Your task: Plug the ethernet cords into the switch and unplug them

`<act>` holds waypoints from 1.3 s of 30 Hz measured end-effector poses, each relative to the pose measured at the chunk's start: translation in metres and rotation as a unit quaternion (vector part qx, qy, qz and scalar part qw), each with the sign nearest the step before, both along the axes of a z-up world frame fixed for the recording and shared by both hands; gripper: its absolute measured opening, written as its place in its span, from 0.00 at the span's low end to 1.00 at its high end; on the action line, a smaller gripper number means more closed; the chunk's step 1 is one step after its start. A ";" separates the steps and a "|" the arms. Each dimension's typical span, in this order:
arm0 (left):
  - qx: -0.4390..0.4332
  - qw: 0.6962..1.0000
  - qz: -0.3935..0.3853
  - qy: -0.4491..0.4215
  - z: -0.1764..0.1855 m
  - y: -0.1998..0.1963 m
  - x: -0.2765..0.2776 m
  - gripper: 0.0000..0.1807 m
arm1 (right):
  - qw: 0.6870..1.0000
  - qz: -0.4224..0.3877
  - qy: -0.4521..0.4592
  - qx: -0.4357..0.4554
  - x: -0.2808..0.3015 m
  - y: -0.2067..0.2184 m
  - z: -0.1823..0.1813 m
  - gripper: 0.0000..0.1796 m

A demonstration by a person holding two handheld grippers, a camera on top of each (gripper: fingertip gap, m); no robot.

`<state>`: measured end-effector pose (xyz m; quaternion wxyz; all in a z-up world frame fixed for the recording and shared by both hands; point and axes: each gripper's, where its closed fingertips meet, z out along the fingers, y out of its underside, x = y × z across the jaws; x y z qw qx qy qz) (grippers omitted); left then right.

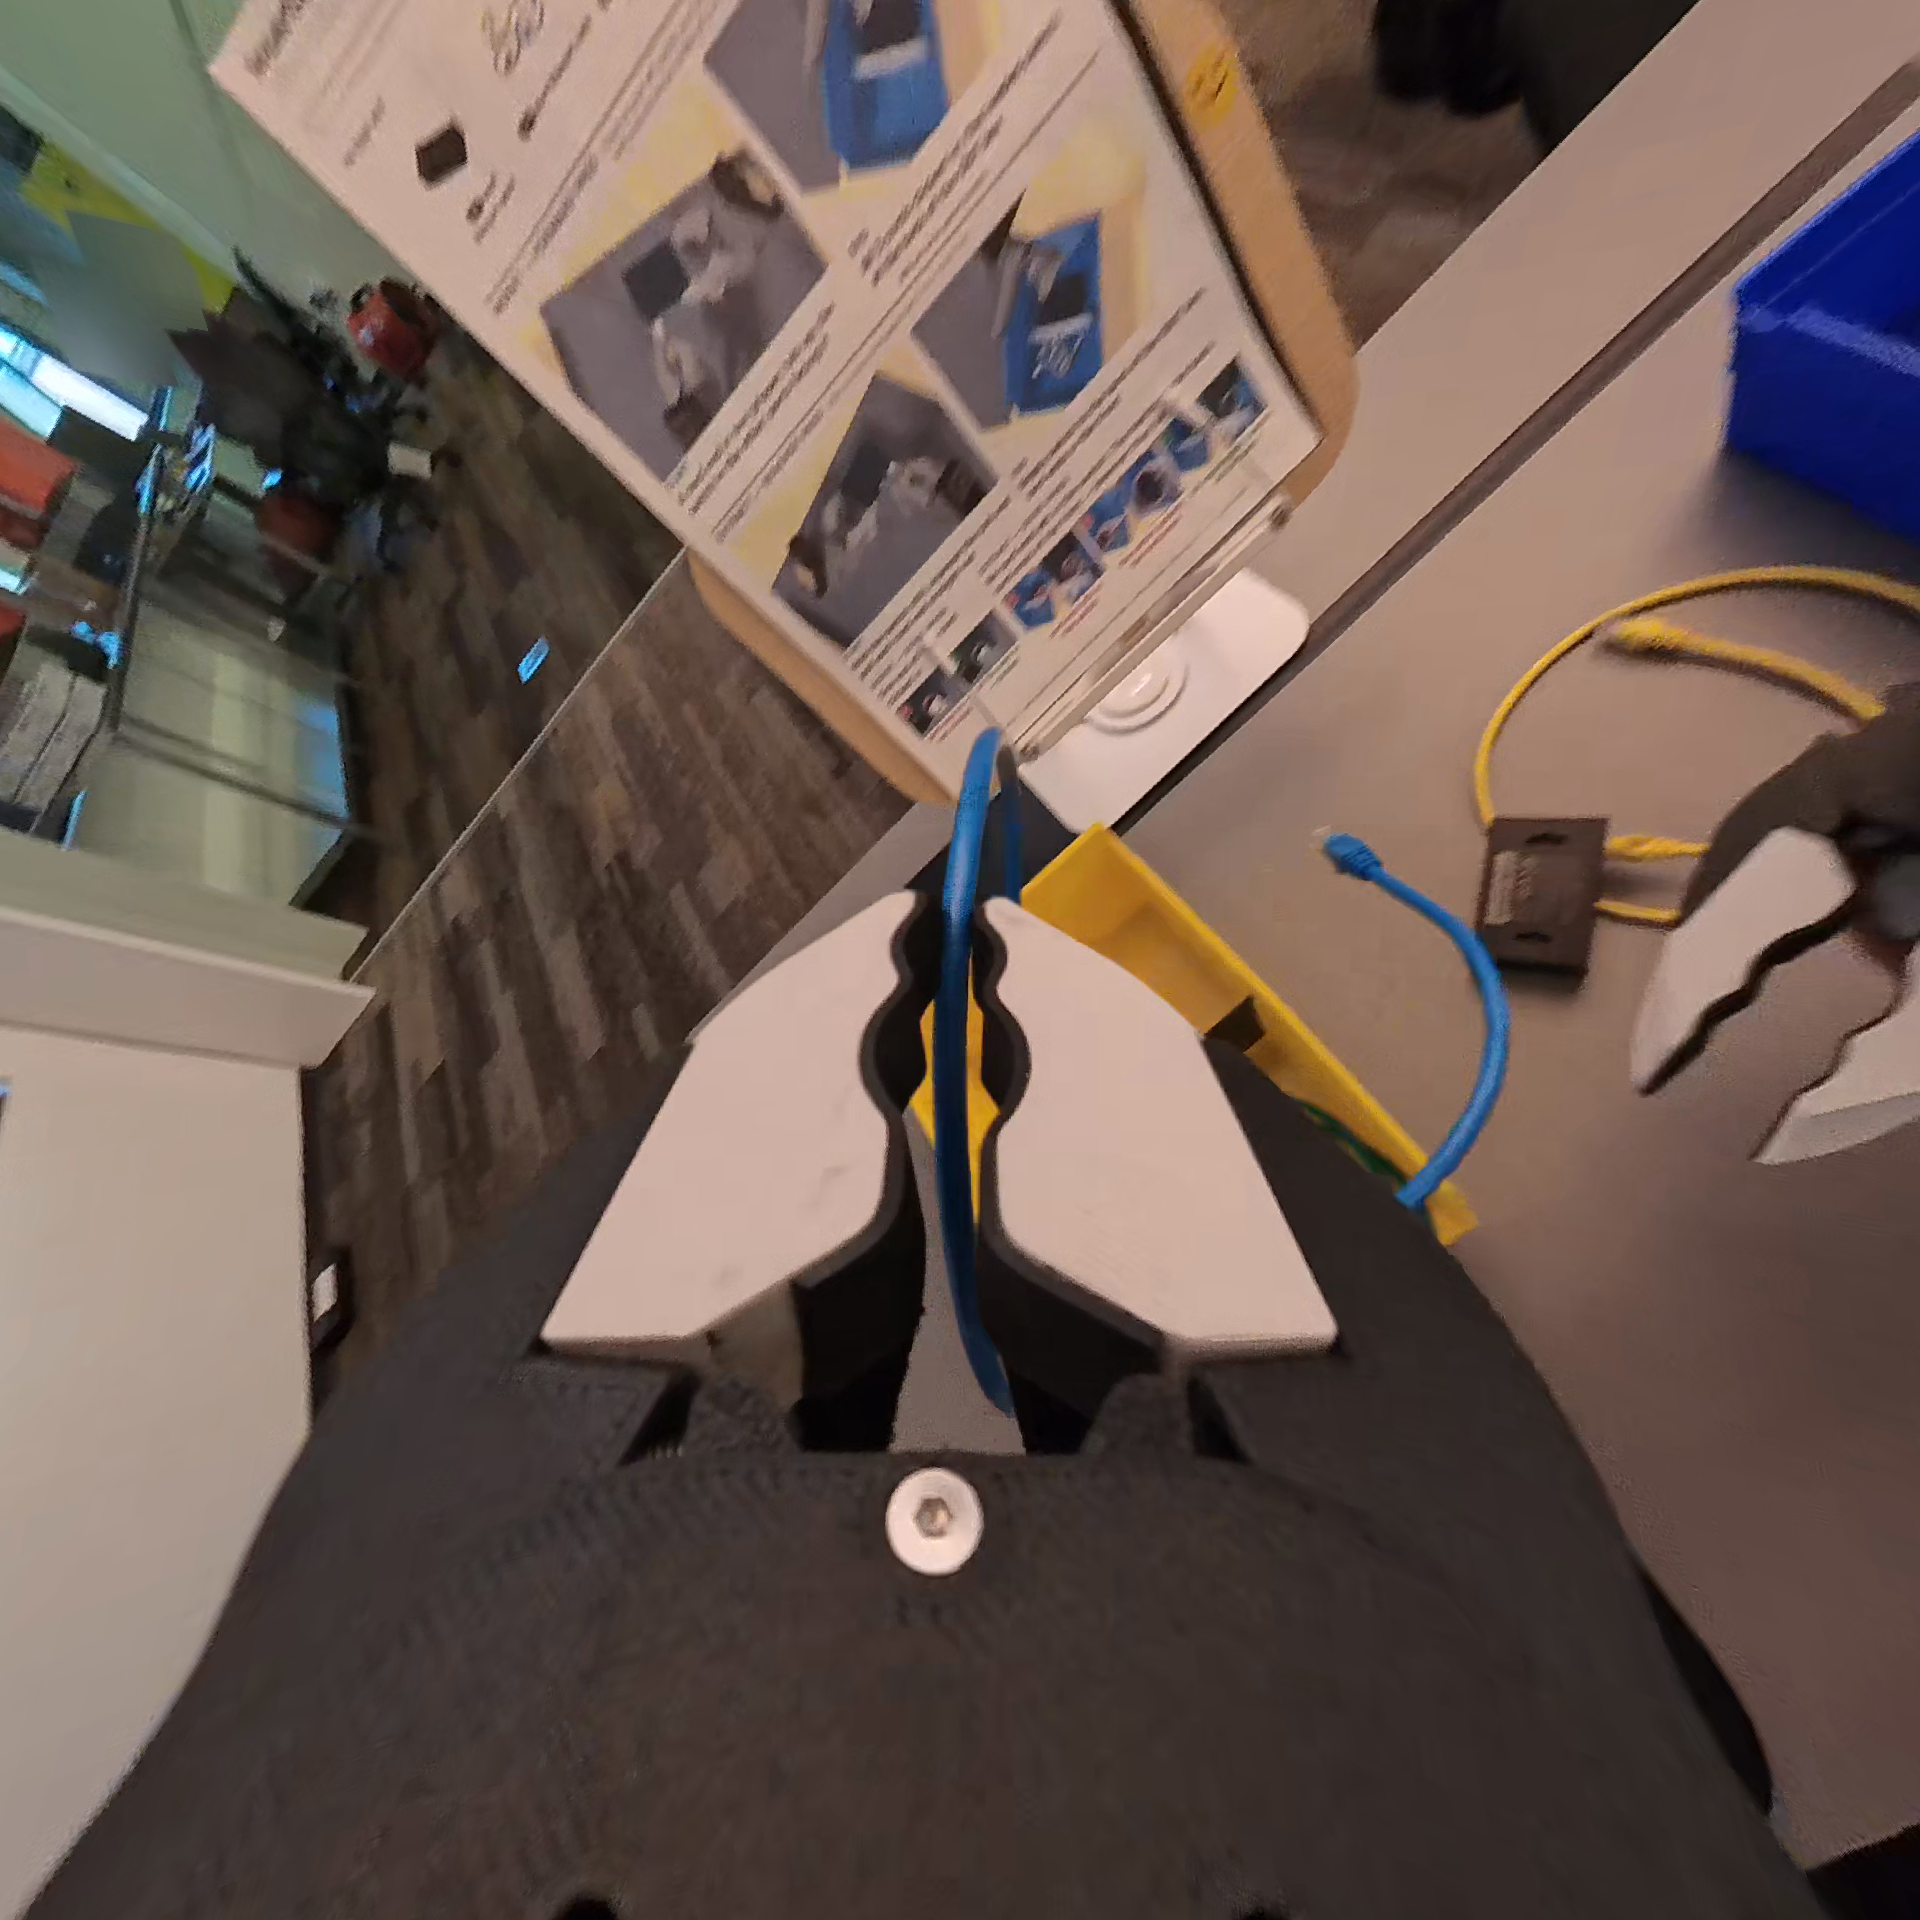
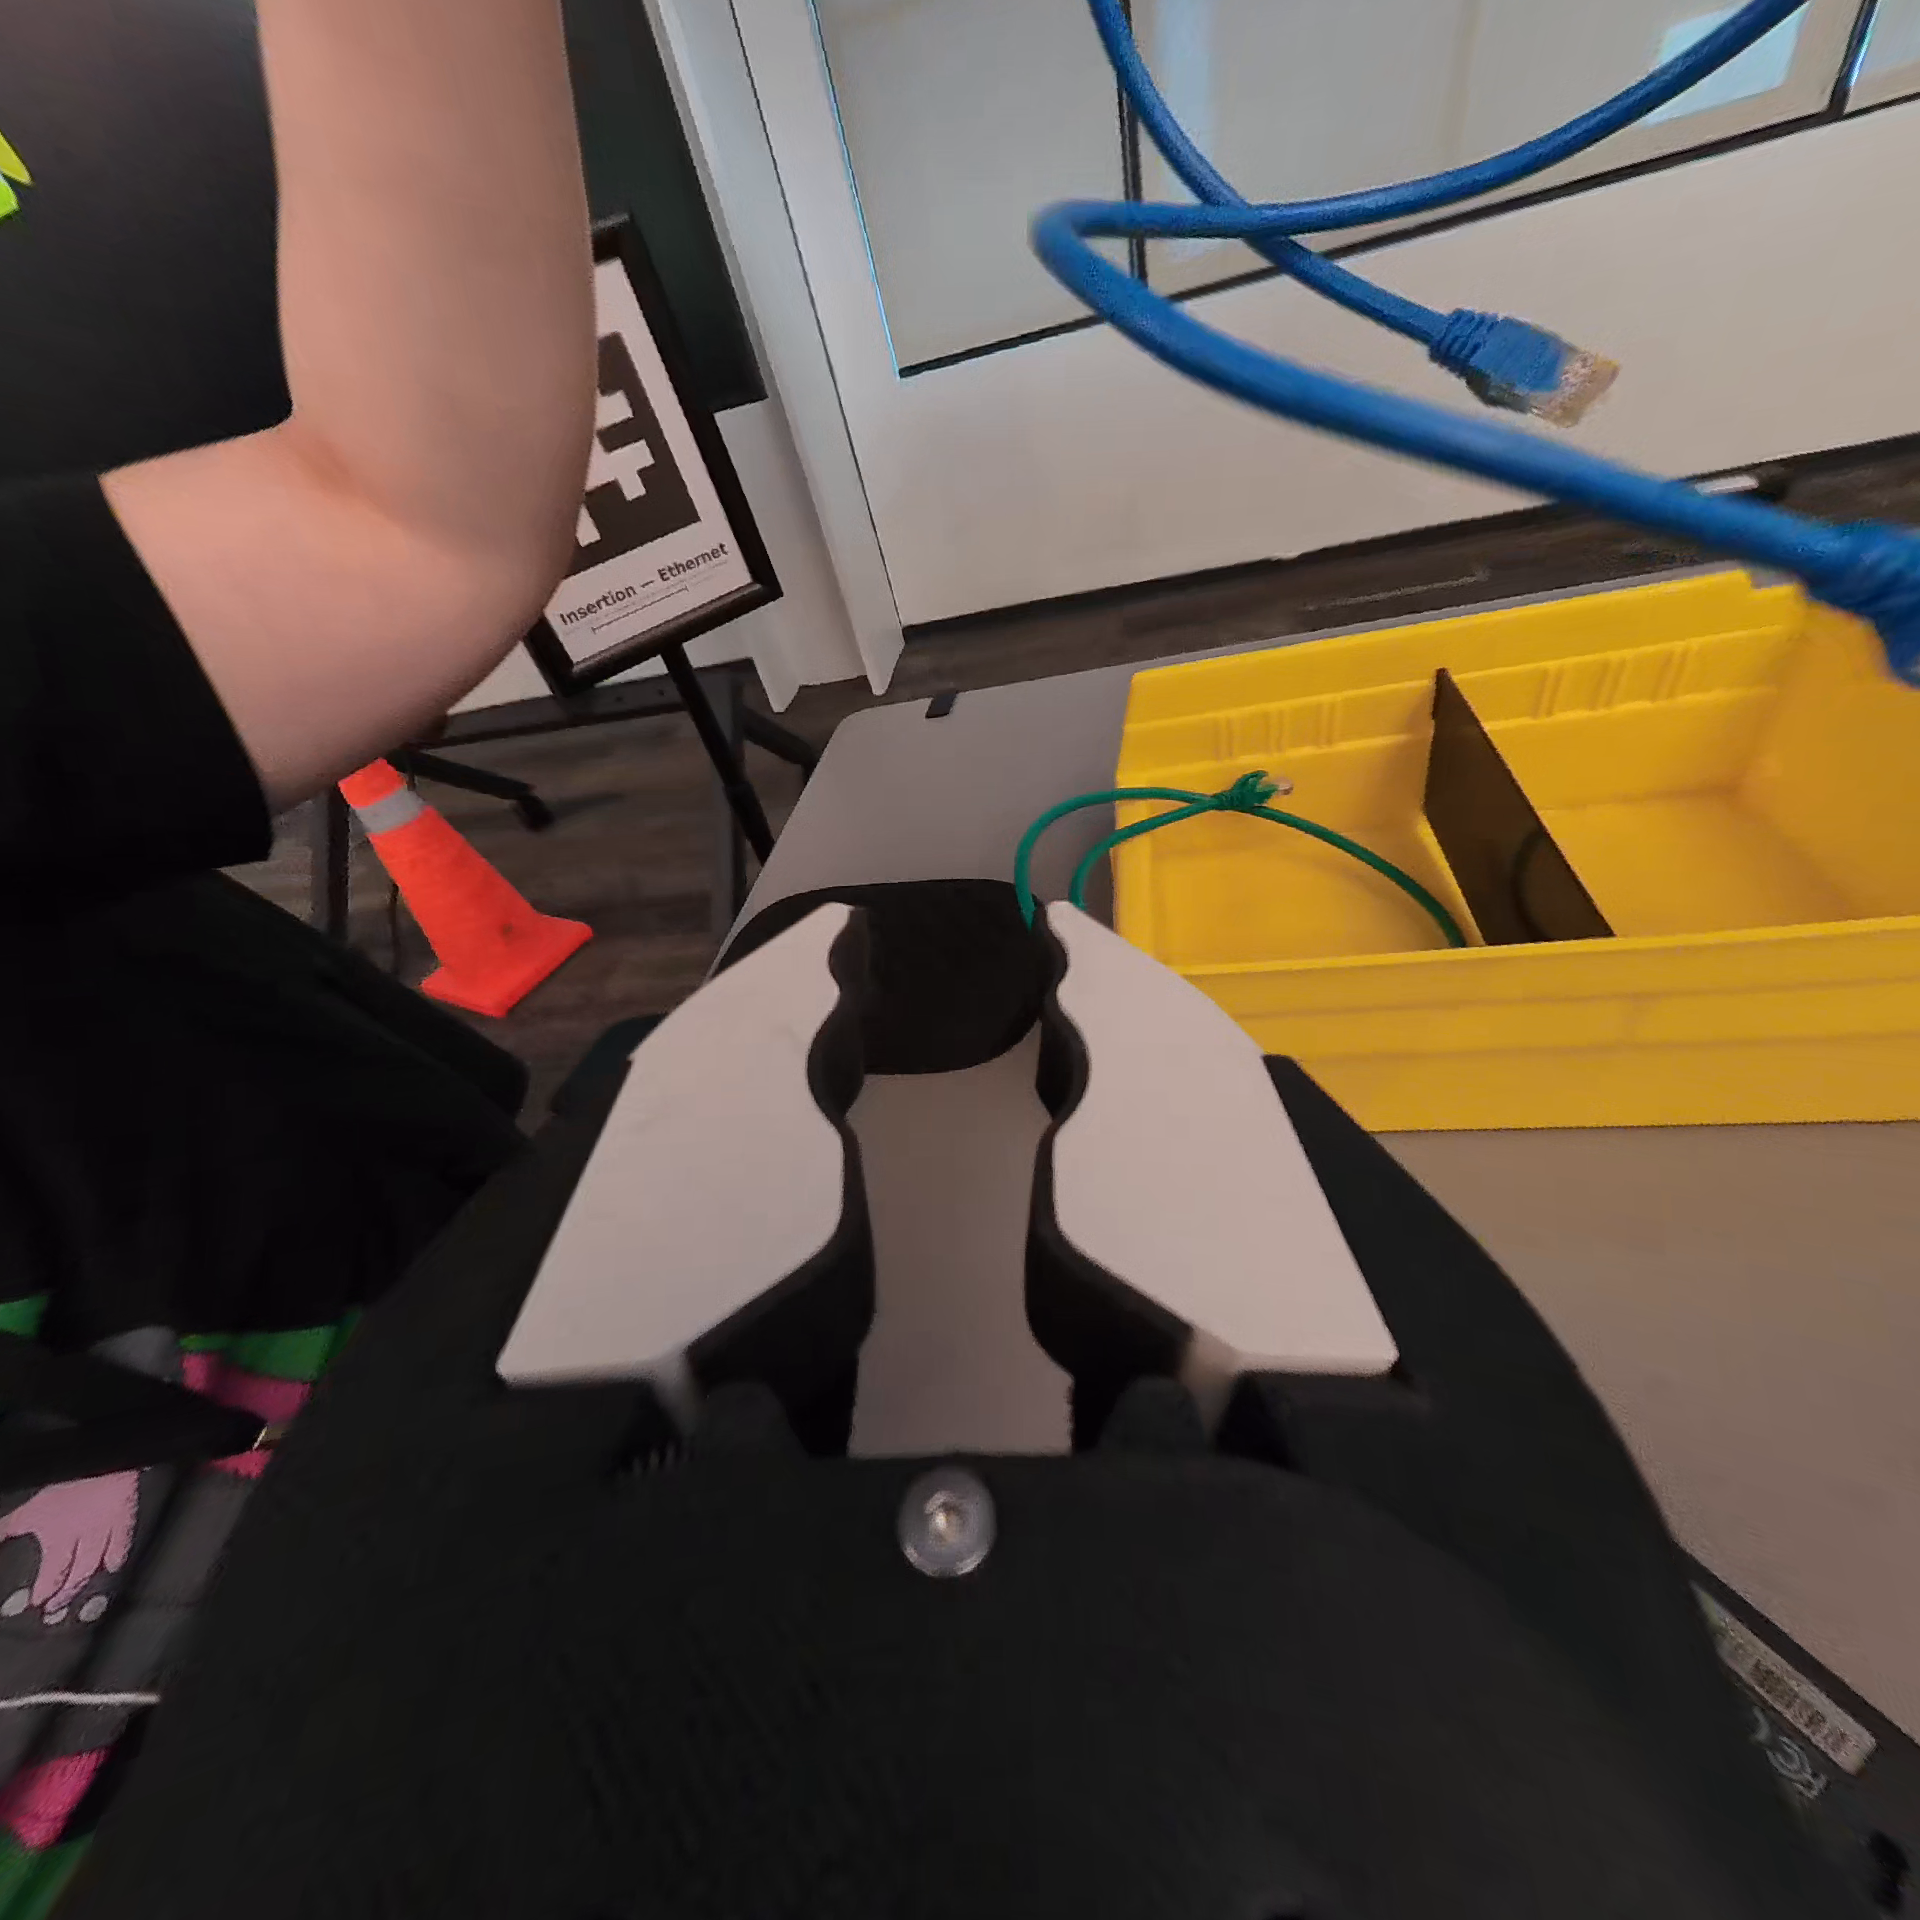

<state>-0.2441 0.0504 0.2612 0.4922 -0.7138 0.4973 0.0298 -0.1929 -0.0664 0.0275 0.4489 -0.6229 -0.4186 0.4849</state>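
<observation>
My left gripper (image 1: pixel 951 920) is shut on a blue ethernet cord (image 1: pixel 951 1039) that runs up between its fingers, held above the yellow bin (image 1: pixel 1195 956). The cord loops round to a free plug (image 1: pixel 1351 857) in the air. In the right wrist view the same cord (image 2: pixel 1299 353) hangs at the upper right with its plug (image 2: pixel 1527 369) free. A small black switch (image 1: pixel 1538 904) lies on the grey table with a yellow cord (image 1: pixel 1507 707) in it. My right gripper (image 2: pixel 951 925) is open and empty over the table edge; it also shows in the left wrist view (image 1: pixel 1704 1117).
The yellow bin (image 2: pixel 1558 1039) has a black divider and holds a green cord (image 2: pixel 1299 842). A blue bin (image 1: pixel 1839 343) stands at the table's far side. An instruction sign on a white base (image 1: pixel 935 364) stands behind. A person's arm (image 2: pixel 364 468) is at the left; an orange cone (image 2: pixel 468 904) is on the floor. Tip to tip, the grippers are about 25 centimeters apart.
</observation>
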 end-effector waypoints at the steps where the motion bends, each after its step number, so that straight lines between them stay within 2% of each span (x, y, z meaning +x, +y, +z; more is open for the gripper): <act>1: -0.003 1.000 -0.012 -0.012 0.003 -0.005 0.005 0.02 | 1.000 -0.004 0.005 -0.002 -0.001 0.002 -0.001 0.18; 6: -0.021 0.992 -0.095 -0.082 0.024 -0.041 0.036 0.02 | 0.997 -0.053 0.045 0.025 0.006 0.019 0.005 0.22; 10: -0.018 0.985 -0.132 -0.113 0.042 -0.062 0.049 0.02 | 0.983 -0.080 0.136 0.097 0.020 0.018 0.036 0.22; 13: -0.021 0.981 -0.151 -0.118 0.047 -0.073 0.055 0.02 | 0.961 -0.089 0.231 0.128 0.039 0.008 0.071 0.24; 15: -0.021 0.980 -0.155 -0.120 0.048 -0.077 0.057 0.02 | 0.942 -0.081 0.307 0.112 0.055 0.000 0.093 0.24; 19: -0.017 0.981 -0.155 -0.119 0.043 -0.076 0.060 0.02 | 0.913 -0.001 0.404 0.058 0.071 -0.022 0.122 0.21; 20: -0.022 0.980 -0.158 -0.122 0.041 -0.077 0.061 0.02 | 0.907 -0.004 0.418 0.050 0.075 -0.022 0.126 0.19; 22: -0.028 0.979 -0.160 -0.125 0.036 -0.076 0.061 0.02 | 0.897 -0.020 0.441 0.033 0.083 -0.019 0.131 0.05; 25: -0.030 0.979 -0.160 -0.126 0.024 -0.074 0.062 0.02 | 0.869 -0.005 0.495 -0.005 0.100 -0.019 0.142 0.05; 29: -0.048 0.976 -0.162 -0.135 -0.002 -0.071 0.067 0.02 | 0.856 -0.012 0.517 -0.025 0.115 -0.016 0.150 0.07; 31: -0.060 0.975 -0.163 -0.142 -0.016 -0.068 0.069 0.02 | 0.860 -0.022 0.509 -0.019 0.118 -0.016 0.152 0.08; 33: -0.072 0.970 -0.173 -0.153 -0.026 -0.068 0.071 0.02 | 0.864 -0.027 0.502 -0.014 0.120 -0.016 0.153 0.01; 39: -0.067 0.963 -0.183 -0.185 -0.035 -0.066 0.071 0.02 | 0.878 -0.070 0.468 -0.067 0.115 0.003 0.142 0.07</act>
